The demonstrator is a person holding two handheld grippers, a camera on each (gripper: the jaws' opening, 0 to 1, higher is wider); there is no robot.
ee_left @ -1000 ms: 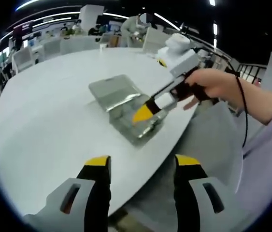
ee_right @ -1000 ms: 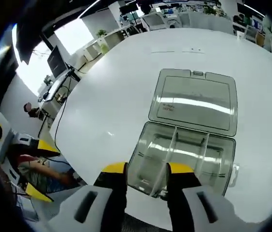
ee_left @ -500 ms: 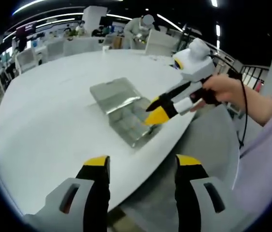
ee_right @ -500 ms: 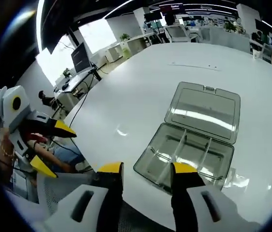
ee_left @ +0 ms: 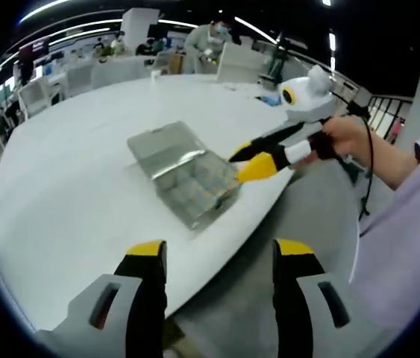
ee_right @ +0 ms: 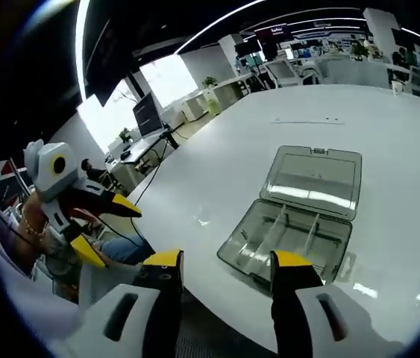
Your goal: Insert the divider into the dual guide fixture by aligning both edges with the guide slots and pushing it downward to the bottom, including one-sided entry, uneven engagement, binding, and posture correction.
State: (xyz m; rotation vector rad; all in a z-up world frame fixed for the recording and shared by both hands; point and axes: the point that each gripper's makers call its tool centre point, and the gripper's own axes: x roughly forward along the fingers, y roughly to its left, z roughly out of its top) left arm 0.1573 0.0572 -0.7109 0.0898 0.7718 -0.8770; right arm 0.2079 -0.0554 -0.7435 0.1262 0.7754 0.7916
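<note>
clear fixture box (ee_right: 288, 231) (lid open), dividers upright

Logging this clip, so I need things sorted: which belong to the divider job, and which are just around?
Job:
clear compartment box, lid open flat
dividers standing in it
right gripper
left gripper

Around:
white table
desks and monitor
chairs

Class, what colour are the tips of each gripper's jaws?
Yellow, on black jaws; clearest in the left gripper view, on both the left gripper and right gripper.
</note>
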